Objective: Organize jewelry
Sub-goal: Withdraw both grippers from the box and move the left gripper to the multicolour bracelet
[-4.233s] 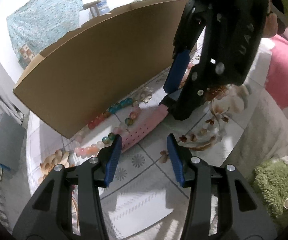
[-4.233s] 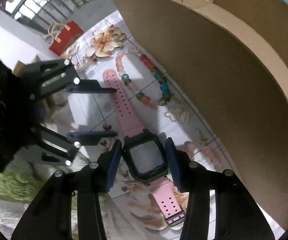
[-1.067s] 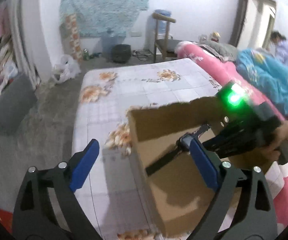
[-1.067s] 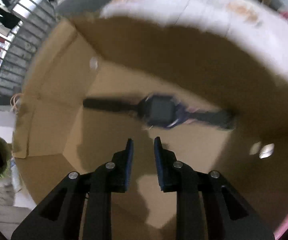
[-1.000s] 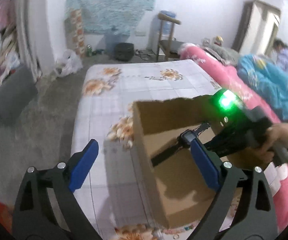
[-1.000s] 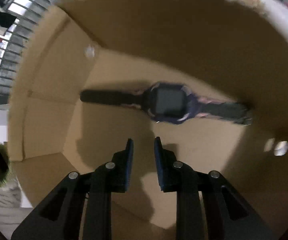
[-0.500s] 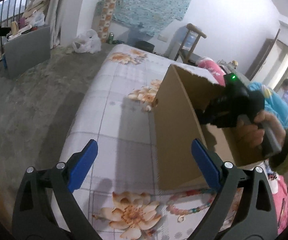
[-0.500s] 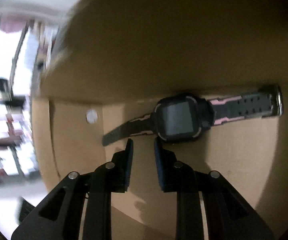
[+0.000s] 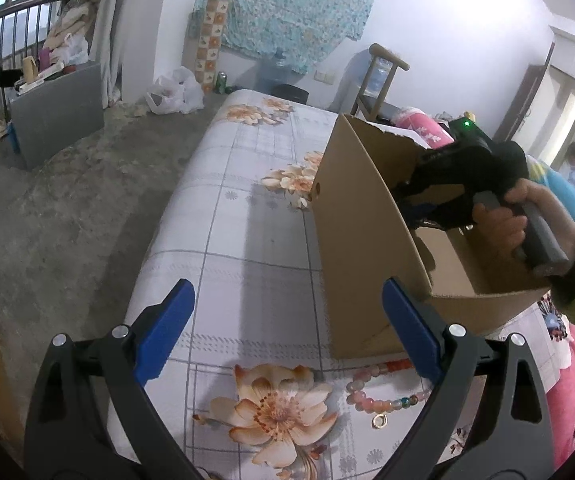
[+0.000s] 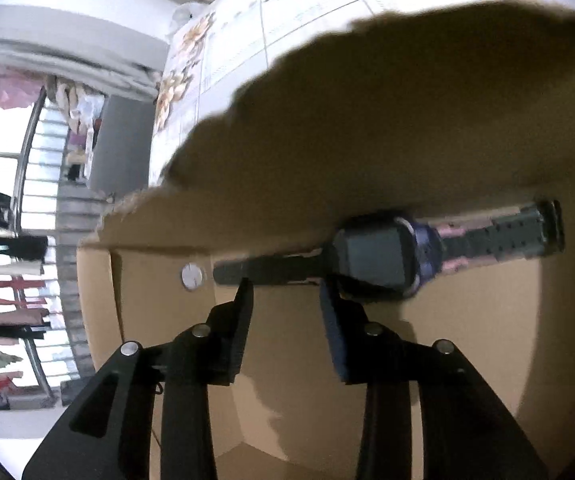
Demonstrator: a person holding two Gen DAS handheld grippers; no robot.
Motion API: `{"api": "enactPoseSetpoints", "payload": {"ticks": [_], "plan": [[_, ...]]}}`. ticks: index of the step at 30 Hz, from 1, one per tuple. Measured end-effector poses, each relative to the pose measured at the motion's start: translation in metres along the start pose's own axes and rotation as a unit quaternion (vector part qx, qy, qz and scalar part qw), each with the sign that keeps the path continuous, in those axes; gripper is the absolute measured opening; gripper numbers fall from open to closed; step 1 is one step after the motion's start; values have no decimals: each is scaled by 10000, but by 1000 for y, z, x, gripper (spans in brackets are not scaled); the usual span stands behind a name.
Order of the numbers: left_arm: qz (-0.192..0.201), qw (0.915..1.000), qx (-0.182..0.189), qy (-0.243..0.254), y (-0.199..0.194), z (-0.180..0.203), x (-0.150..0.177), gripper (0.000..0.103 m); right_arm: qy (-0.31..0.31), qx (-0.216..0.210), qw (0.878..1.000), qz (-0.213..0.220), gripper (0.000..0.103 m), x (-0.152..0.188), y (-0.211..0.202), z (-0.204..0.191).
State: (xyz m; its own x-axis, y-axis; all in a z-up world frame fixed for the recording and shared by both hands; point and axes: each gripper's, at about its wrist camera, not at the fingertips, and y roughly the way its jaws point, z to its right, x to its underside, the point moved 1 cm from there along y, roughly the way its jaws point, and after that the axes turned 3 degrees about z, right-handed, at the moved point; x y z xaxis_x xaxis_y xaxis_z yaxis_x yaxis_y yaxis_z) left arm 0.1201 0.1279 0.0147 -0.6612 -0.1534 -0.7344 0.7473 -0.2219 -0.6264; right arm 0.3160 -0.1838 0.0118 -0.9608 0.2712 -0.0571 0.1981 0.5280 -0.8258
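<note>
A dark watch with a pink strap lies flat inside the brown cardboard box, pressed against its far wall. My right gripper reaches down into the box just short of the strap. Its jaws are opening and nothing is between them. In the left wrist view a hand holds that gripper's black body over the box, with the fingertips hidden behind the cardboard. My left gripper hangs wide open and empty above the floral tablecloth, left of the box. A pink bead bracelet lies below the box.
A small gold ring lies by the bracelet. The floral-cloth table ends at a left edge over a concrete floor. Pink bedding is at the right, and a wooden chair stands behind the table.
The right gripper's jaws have parted from nearly shut and its view has rolled, with the watch still in the box. The left gripper sank toward the table and now holds still.
</note>
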Motion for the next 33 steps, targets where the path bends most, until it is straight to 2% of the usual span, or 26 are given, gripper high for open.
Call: {"api": "enactPoseSetpoints", "payload": {"ticks": [5,8,10,12,14,15,16,17,18,21,23,25,27,28,29,30,33], "plan": [[-38,10000,-7,5,-10,0,14,91,54,87,9995,312,35,2,-15,0],[-74,9998,151,49,-19,5,26,91,-225,1,9979,613,35,10,-49,-10],[-63,9988,446,187,-31,14,36,92,-623,-71,9907,1205,36,23,-98,-19],[-140,9965,740,367,-37,26,47,95,-1256,-79,9741,1880,55,57,-152,-32],[-290,9942,806,650,-37,41,61,95,-1652,21,9580,2346,66,87,-188,-34],[-372,9936,771,732,-35,47,66,95,-2003,155,9434,2638,72,117,-207,-34],[-496,9925,738,835,-31,54,72,95,-2182,281,9362,2742,74,131,-219,-26],[-601,9913,726,918,-27,60,77,95,-2419,582,9247,2881,78,156,-225,-22],[-730,9901,683,984,-22,67,84,95,-2545,782,9186,2919,83,171,-230,-10],[-848,9900,553,986,-12,79,95,95,-2763,1496,9082,2765,95,213,-215,13],[-750,9919,459,920,-9,82,101,95,-2856,1908,9048,2519,97,233,-193,22],[-812,9921,370,883,-1,84,106,95,-2946,2476,8904,2432,97,251,-170,31],[-1000,9908,338,847,6,84,111,95,-2913,3102,8696,2506,97,261,-155,40],[-963,9911,301,864,6,84,112,95,-2908,3300,8620,2521,96,266,-152,40],[-938,9916,281,845,6,83,112,95,-2930,3378,8560,2595,96,270,-150,42],[-933,9919,306,812,6,82,112,95,-2933,3325,8554,2678,96,272,-151,41],[-845,9929,438,708,5,78,112,95,-2827,2809,8591,3211,97,279,-166,39]]}}
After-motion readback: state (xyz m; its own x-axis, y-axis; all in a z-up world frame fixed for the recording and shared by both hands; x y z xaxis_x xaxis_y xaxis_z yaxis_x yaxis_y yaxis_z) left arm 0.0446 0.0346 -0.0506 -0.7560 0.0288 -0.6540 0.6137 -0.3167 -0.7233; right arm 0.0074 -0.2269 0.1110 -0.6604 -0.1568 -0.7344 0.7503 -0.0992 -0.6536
